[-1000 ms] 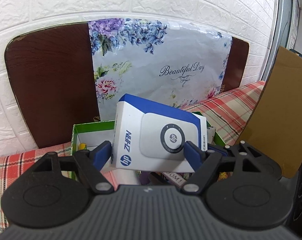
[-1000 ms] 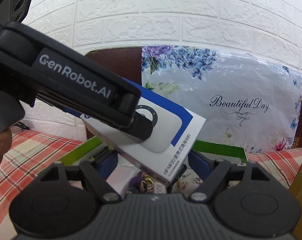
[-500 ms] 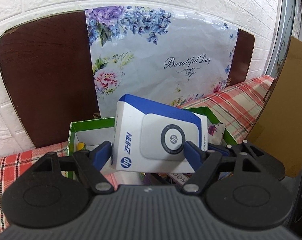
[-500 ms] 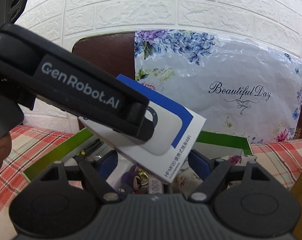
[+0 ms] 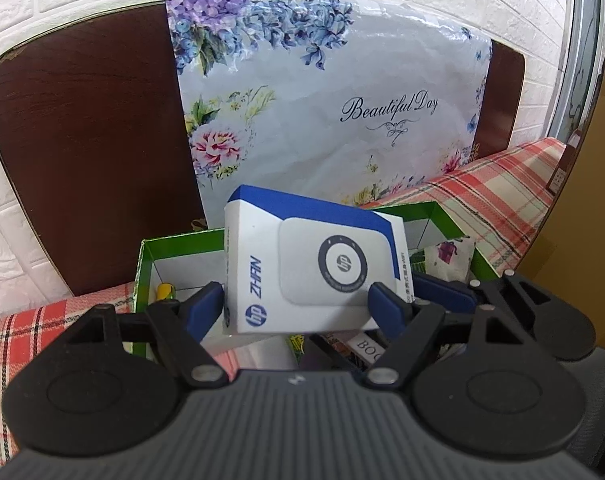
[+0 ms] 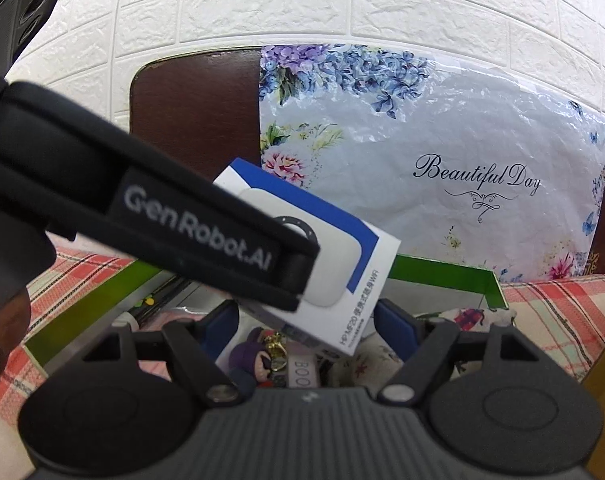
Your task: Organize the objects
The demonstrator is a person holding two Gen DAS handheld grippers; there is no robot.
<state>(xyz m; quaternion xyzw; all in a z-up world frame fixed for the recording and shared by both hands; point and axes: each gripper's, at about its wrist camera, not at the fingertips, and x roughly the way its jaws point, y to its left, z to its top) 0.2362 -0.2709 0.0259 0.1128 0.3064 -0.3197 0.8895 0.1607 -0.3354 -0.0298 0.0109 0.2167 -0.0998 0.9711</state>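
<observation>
Your left claw (image 5: 296, 306) is clamped on the white-and-blue HP box (image 5: 314, 272), its blue pads pressing the box's two long sides, and the box hangs tilted above the green-rimmed carton (image 5: 144, 264) on the plaid-covered surface (image 5: 498, 192). From the left wrist view you read the box's printed face straight on: the HP logo sits at its near lower corner, the blue band at its far upper end, so its long axis runs away from you and upward toward the floral "Beautiful Day" bag (image 5: 382, 112) leaning on the dark wooden board (image 5: 86, 132). The right wrist view shows what that view hides: the left claw's black arm crossing over the box (image 6: 358, 280), the box's narrow side with small print pointing down toward your right claw (image 6: 306, 320), and under it, inside the carton (image 6: 442, 276), a purple figure keychain (image 6: 254, 360). Your right claw's jaws are closing, with the box's lower corner between them but the pads not on it.
</observation>
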